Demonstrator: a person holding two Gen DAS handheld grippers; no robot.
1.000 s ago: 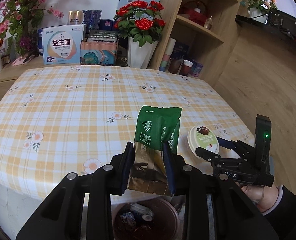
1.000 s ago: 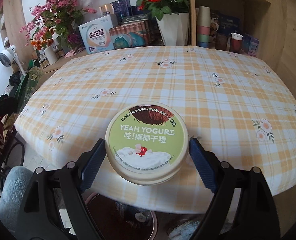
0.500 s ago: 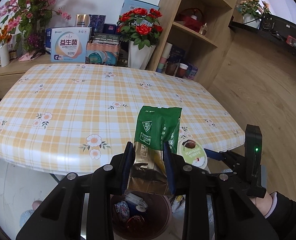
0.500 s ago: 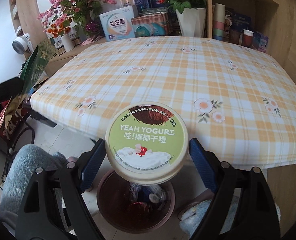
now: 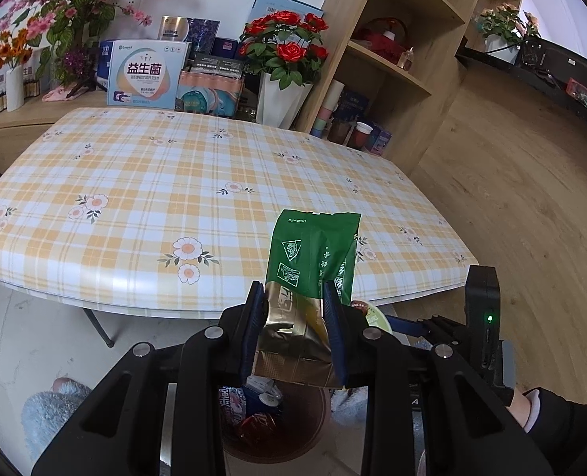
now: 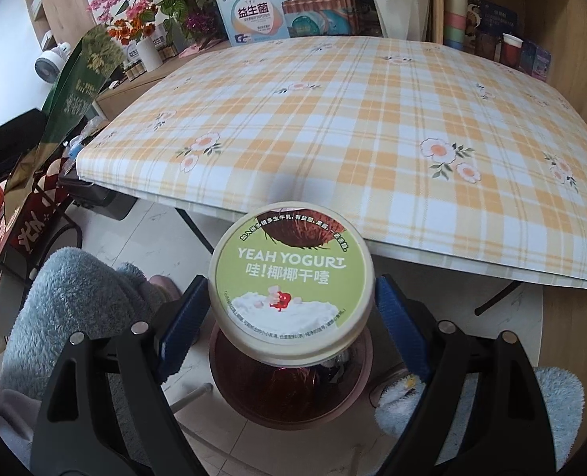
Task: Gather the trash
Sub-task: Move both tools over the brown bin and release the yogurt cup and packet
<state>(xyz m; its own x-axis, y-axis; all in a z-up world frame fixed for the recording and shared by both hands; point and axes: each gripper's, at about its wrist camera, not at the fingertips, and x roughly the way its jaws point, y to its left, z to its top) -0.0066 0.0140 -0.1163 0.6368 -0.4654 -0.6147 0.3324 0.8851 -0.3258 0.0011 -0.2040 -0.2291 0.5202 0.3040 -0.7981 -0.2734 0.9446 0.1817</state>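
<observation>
The left tool (image 5: 293, 317) was seen clenched on the gold lower end of a green snack bag (image 5: 313, 254), low and centre in the left wrist view, with the bag's green top standing up in front of the bench (image 5: 134, 198) edge. The right tool (image 6: 289, 309) was seen spread wide yet gripping a yogurt tub (image 6: 291, 277) by its side walls, low and centre in the right wrist view, lid facing the camera. Below both tools, at the bottom centre of each view, a reddish-brown bin (image 6: 253, 400) was seen on the floor with wrappers already inside.

The bag was judged light, thin and crinkly, likely slippery foil; it was best pinched flat across a sealed end, as it was held. The tub was judged light but stiffer, with smooth, slightly tapered walls that could slide out of the pads; a hold just under the lid rim was judged safest. Both pieces were judged ready to be dropped into the bin. The bench top itself carried no further trash in view.
</observation>
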